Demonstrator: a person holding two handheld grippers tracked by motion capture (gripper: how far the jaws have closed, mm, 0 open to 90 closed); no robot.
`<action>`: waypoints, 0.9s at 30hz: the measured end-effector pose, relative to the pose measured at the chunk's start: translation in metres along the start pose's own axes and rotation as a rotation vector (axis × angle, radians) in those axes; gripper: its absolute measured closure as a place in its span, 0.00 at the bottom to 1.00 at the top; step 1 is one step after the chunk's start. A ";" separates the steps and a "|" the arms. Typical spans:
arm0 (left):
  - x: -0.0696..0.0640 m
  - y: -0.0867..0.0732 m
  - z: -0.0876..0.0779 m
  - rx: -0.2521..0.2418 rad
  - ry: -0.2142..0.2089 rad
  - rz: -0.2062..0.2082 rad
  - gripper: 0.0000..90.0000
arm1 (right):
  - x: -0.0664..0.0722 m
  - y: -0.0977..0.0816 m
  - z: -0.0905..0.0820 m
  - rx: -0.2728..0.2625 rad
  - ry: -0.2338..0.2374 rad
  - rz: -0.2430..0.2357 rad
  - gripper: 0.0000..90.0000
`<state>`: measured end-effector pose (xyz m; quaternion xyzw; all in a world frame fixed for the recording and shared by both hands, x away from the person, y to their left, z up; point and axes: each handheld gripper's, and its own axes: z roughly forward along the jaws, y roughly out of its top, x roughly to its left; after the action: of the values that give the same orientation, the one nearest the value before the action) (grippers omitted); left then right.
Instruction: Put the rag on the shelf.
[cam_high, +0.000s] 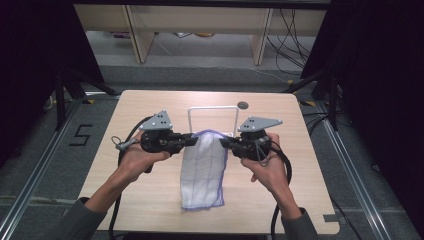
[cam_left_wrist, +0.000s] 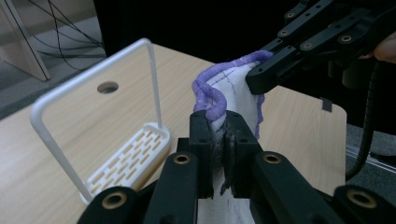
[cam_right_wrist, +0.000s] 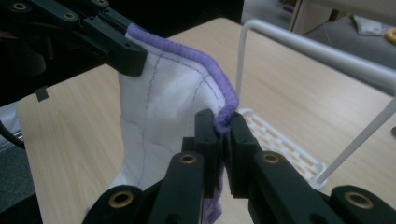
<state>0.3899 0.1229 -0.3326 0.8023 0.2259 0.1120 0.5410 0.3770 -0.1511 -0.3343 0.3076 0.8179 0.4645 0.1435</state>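
Observation:
A white cloth (cam_high: 204, 170) with a purple hem hangs over the wooden table (cam_high: 150, 100), held up by its two top corners; its lower end rests on the tabletop. My left gripper (cam_high: 192, 141) is shut on the cloth's left top corner (cam_left_wrist: 212, 100). At the other top corner (cam_right_wrist: 224, 109) my right gripper (cam_high: 223, 142) is shut on the hem. Just behind the cloth stands a white wire rack (cam_high: 212, 117) with a slotted base (cam_left_wrist: 128, 158) and a tall hoop (cam_right_wrist: 299, 44). Both grippers hover a little in front of the hoop.
The table has a round cable hole (cam_high: 243, 105) near its far edge. Wooden furniture legs (cam_high: 140, 35) and cables (cam_high: 290, 30) lie on the floor beyond. Dark curtains flank the table on both sides.

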 end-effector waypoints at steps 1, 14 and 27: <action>-0.001 0.011 -0.003 -0.010 -0.002 0.005 0.92 | -0.002 0.009 -0.007 -0.015 -0.006 -0.005 0.95; 0.018 0.049 0.002 -0.025 0.056 -0.007 0.92 | -0.020 0.048 -0.022 -0.054 -0.054 -0.009 0.95; 0.044 0.077 0.016 -0.020 0.126 -0.026 0.92 | -0.046 0.080 -0.013 -0.069 -0.098 0.014 0.95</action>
<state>0.4536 0.1074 -0.2708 0.7853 0.2688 0.1573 0.5351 0.4353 -0.1587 -0.2619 0.3304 0.7912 0.4781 0.1906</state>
